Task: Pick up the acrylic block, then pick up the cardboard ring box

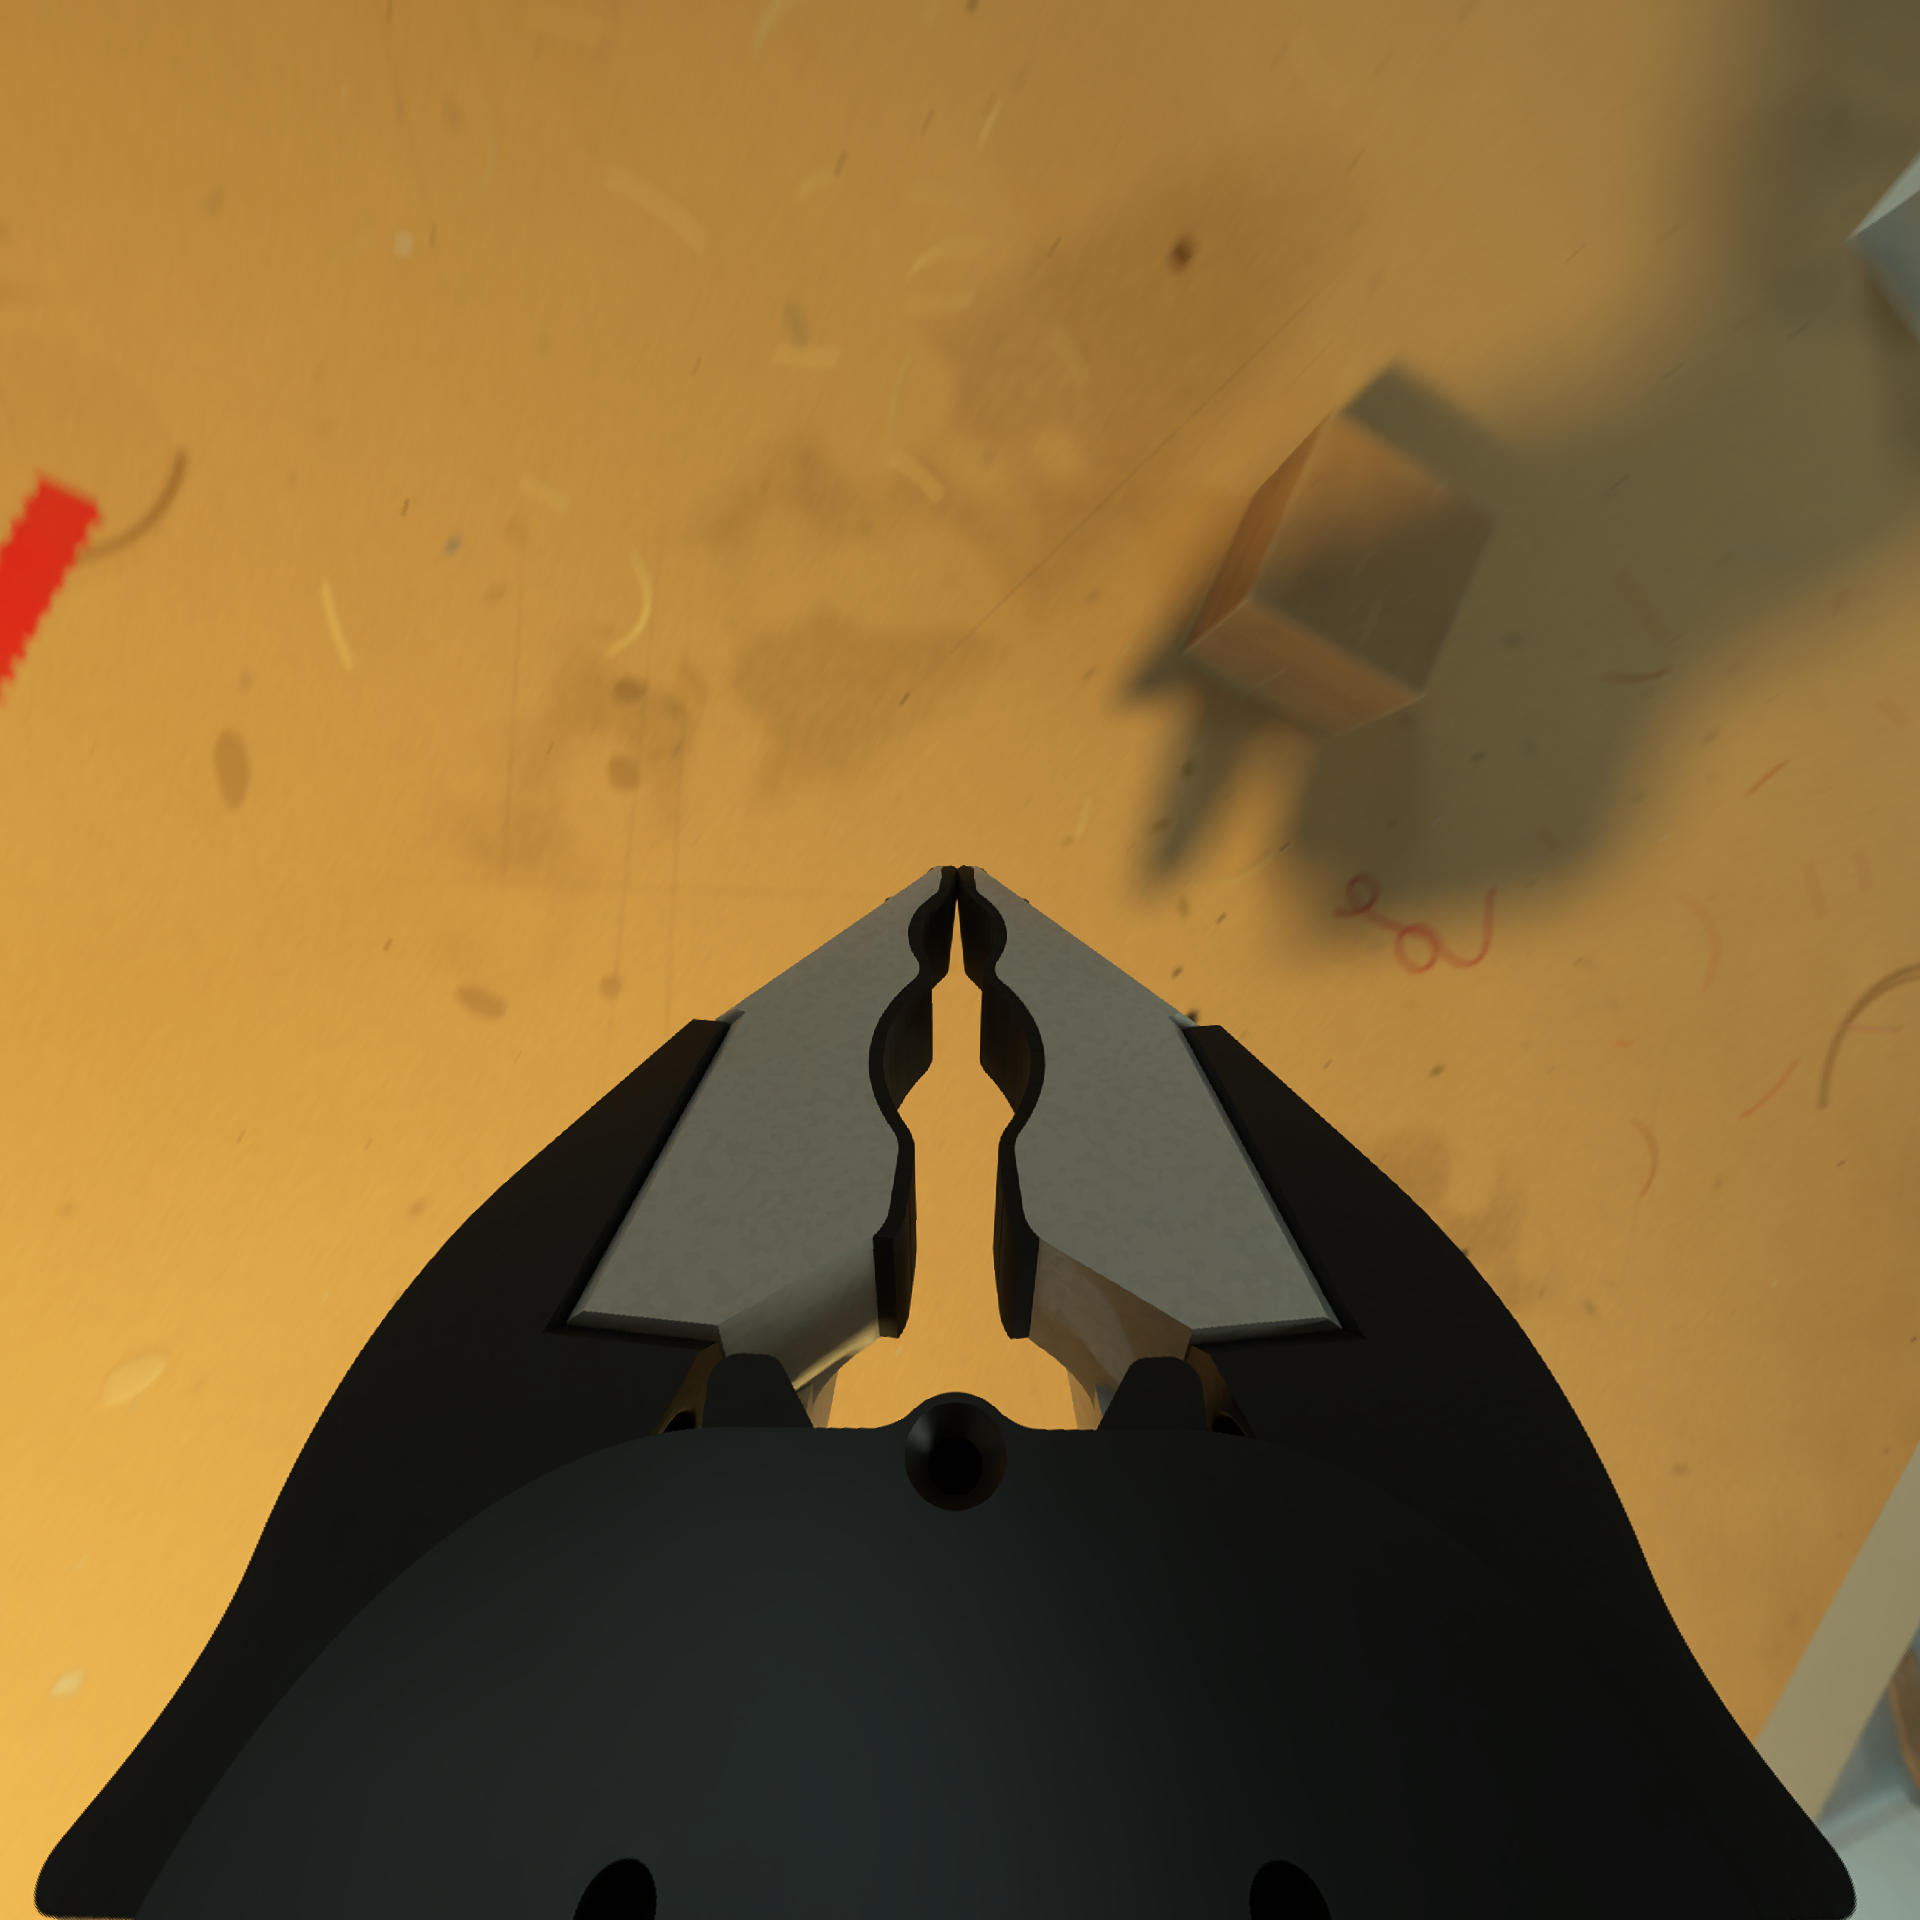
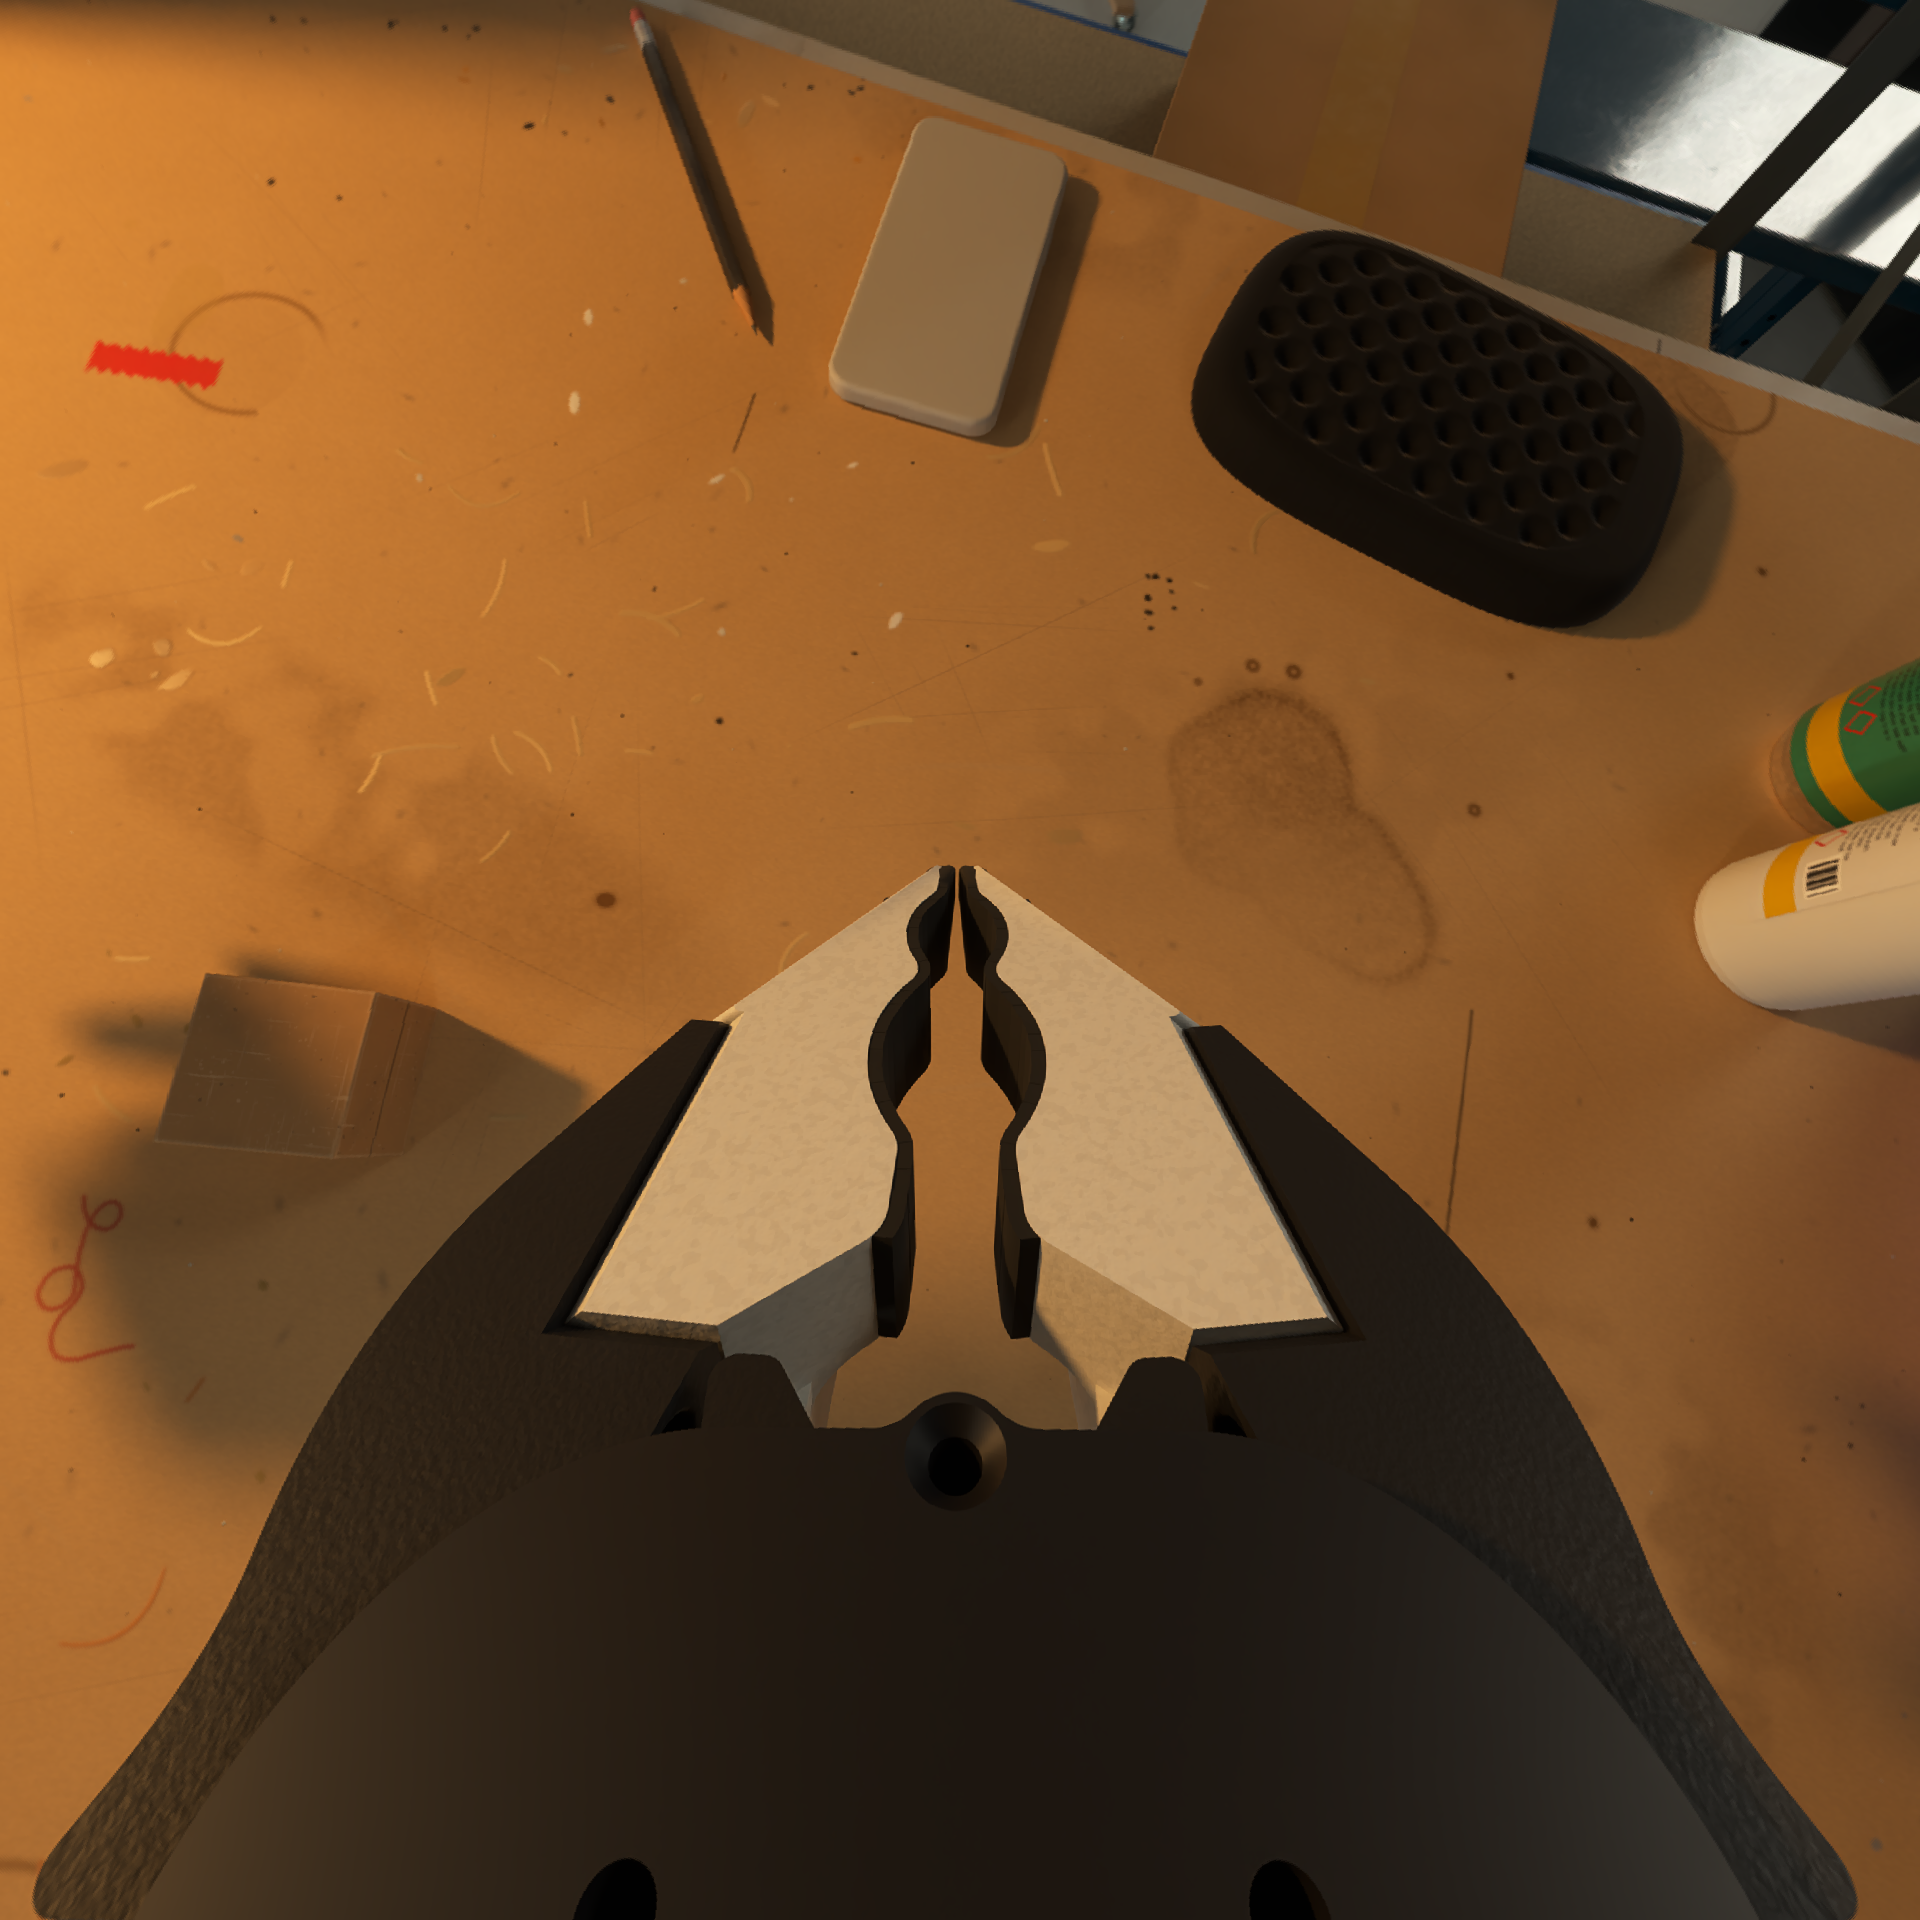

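Overhead, both grippers hang above a scuffed orange-brown fibreboard bench (image 2: pixel 727 675) marked with scratches, dark stains and a red scribble. The left gripper (image 1: pixel 956 871) has its jaws drawn together at the tips with nothing between them, and the right gripper (image 2: pixel 956 871) shows the same: tips nearly touching, empty. Each has pale speckled fingers with wavy black inner pads set in a matt black body. A small see-through cube, the acrylic block (image 2: pixel 286 1065), stands on the bench to the left of the right gripper and well apart from it; in the left wrist view the same block (image 1: pixel 1340 582) lies ahead and to the right of the closed tips, in shadow. Only the right wrist view shows what lies beyond the block: a grey pencil (image 2: pixel 701 177), a smooth beige rounded slab (image 2: pixel 951 281), a black rounded pad with a honeycomb of dimples (image 2: pixel 1444 426), and at the right edge a white tube (image 2: pixel 1808 914) and a green and yellow tube (image 2: pixel 1860 753), both bearing printed labels. A red zigzag-edged strip (image 2: pixel 156 364) lies far left of the block. I cannot pick out the cardboard ring box with any certainty.
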